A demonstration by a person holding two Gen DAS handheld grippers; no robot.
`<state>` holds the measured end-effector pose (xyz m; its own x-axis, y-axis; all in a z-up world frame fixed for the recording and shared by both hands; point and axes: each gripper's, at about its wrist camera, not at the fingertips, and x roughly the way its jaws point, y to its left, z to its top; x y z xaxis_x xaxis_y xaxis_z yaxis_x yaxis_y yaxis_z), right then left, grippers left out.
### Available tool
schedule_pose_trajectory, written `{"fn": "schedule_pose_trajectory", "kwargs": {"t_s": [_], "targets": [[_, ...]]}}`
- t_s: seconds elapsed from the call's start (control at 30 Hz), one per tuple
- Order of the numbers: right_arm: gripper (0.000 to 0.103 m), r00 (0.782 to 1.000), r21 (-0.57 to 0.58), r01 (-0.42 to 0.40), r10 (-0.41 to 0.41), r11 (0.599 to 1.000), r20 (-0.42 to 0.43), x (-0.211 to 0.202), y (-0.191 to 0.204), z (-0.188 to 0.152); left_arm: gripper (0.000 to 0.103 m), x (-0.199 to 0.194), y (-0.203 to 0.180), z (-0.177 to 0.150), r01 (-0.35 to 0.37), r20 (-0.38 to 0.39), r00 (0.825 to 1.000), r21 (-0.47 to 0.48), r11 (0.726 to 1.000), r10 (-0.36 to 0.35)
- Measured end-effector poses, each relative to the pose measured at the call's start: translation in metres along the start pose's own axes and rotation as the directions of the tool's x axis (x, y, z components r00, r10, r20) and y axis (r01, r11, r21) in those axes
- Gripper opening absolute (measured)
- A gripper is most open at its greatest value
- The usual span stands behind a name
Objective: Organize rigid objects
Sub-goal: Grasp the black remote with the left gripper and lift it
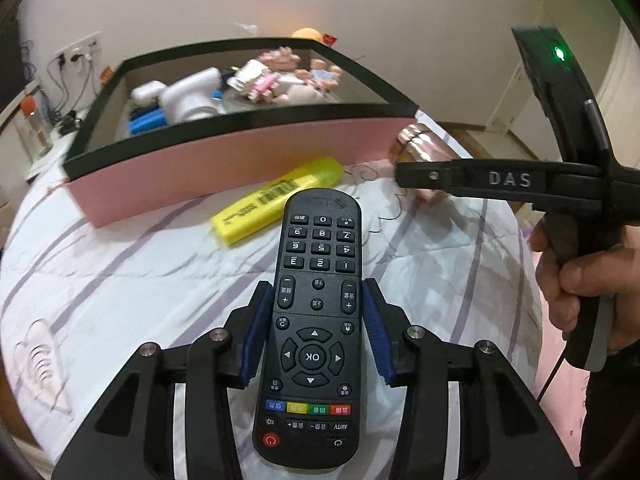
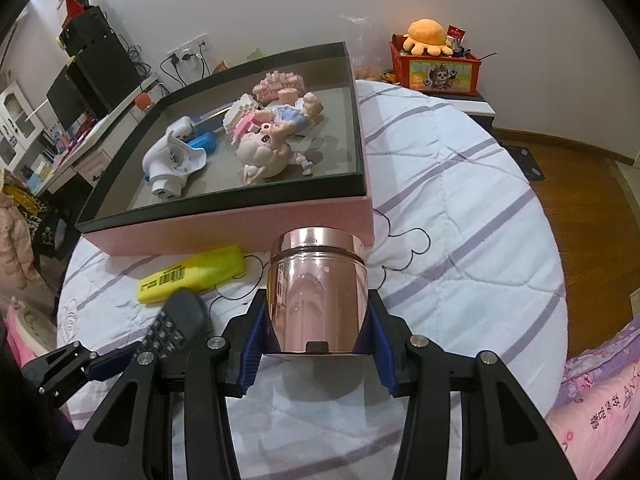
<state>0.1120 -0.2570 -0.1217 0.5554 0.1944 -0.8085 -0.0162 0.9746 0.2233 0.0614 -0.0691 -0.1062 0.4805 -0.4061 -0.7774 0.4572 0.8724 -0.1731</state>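
Observation:
A black TV remote (image 1: 316,320) lies lengthwise between my left gripper's (image 1: 316,284) blue pads, which press on both its sides above the striped bedspread. Its top end also shows in the right wrist view (image 2: 176,320). My right gripper (image 2: 317,294) is shut on a shiny rose-gold jar (image 2: 316,296), held upright just in front of the pink box. The jar (image 1: 416,140) and a right finger (image 1: 500,180) appear at the box's right corner. A yellow highlighter (image 1: 276,200) (image 2: 192,274) lies on the bed against the box's pink wall.
The pink box with a black rim (image 2: 224,204) (image 1: 248,120) holds toy figures, a white plug and a blue object. A red toy bin (image 2: 436,64) stands behind the bed. A desk with black equipment (image 2: 92,64) is at left, wooden floor (image 2: 580,220) at right. A hand (image 1: 580,280) grips the right handle.

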Motion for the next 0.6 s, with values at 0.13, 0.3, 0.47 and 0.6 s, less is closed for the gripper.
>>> {"fn": "schedule_pose_trajectory", "kwargs": {"t_s": [0.13, 0.3, 0.47, 0.6], "targets": [[0.047, 1.0, -0.011, -0.011, 0.011, 1.0, 0.016, -0.011, 0.007, 0.001, 0.045, -0.021, 0.008, 0.0, -0.04, 0.035, 0.999, -0.018, 0.999, 0.04], [0.047, 0.999, -0.036, -0.027, 0.029, 0.999, 0.044, -0.024, 0.02, 0.006, 0.045, -0.047, 0.018, 0.014, -0.082, 0.093, 0.992, -0.034, 0.996, 0.085], [0.047, 0.996, -0.082, -0.036, 0.042, 0.996, 0.076, -0.035, 0.038, 0.019, 0.045, -0.064, 0.031, 0.04, -0.119, 0.154, 0.98, -0.048, 0.992, 0.125], [0.047, 0.994, -0.114, -0.036, 0.048, 0.993, 0.098, -0.039, 0.05, 0.033, 0.045, -0.074, 0.044, 0.065, -0.144, 0.205, 0.967, -0.063, 0.988, 0.154]]}}
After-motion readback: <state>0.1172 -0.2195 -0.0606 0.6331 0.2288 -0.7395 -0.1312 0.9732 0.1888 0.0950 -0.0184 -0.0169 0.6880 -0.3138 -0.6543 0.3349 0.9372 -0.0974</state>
